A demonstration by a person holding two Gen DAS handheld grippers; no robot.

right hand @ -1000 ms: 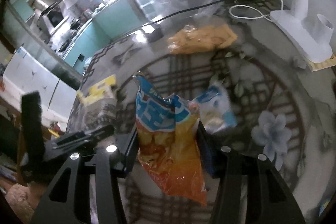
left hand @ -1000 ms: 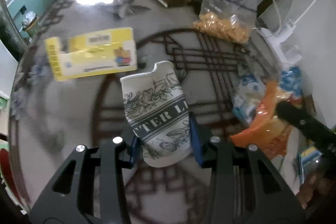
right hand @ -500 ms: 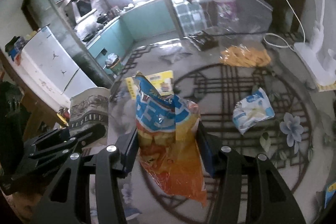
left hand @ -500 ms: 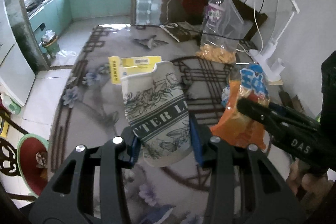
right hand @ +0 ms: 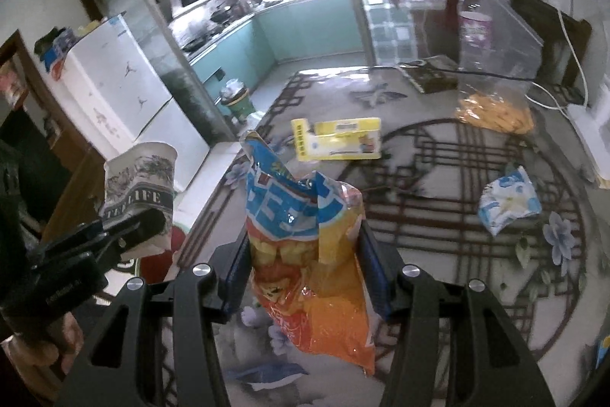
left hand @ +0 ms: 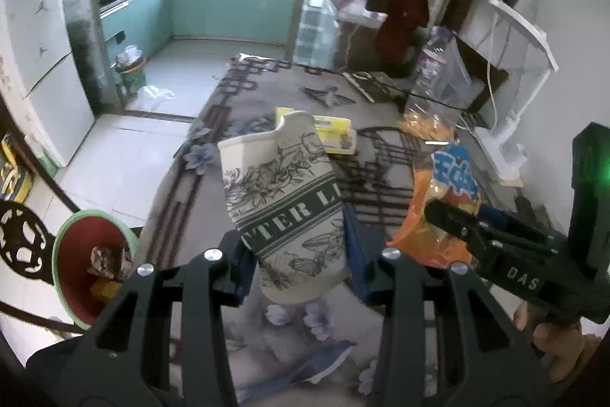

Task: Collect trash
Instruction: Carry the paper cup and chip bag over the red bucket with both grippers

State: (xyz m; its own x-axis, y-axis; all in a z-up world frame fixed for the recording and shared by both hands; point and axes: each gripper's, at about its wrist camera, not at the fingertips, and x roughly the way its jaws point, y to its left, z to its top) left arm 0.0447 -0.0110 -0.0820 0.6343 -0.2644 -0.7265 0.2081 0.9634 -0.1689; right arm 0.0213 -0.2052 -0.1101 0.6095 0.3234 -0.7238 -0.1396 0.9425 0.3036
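My left gripper (left hand: pixel 295 256) is shut on a crushed paper cup (left hand: pixel 284 201) printed with grey flowers and a dark lettered band; the cup (right hand: pixel 139 178) also shows at the left of the right wrist view. My right gripper (right hand: pixel 305 277) is shut on an orange and blue snack bag (right hand: pixel 305 254), which appears as the snack bag (left hand: pixel 444 201) to the right of the cup. Both are lifted above the patterned table (right hand: pixel 438 254). A red bin with a green rim (left hand: pixel 89 266) stands on the floor at lower left, with scraps inside.
On the table lie a yellow box (right hand: pixel 337 138), a blue and white wrapper (right hand: pixel 509 199) and a clear bag of orange snacks (right hand: pixel 495 109). A white desk lamp (left hand: pixel 522 71) stands at the right edge. A white fridge (left hand: pixel 38 63) and a small green bin (left hand: pixel 131 67) are on the floor side.
Both grippers have risen and pulled back from the table with the cup and the snack bag still held. The floor and the red bin have come into the left wrist view.
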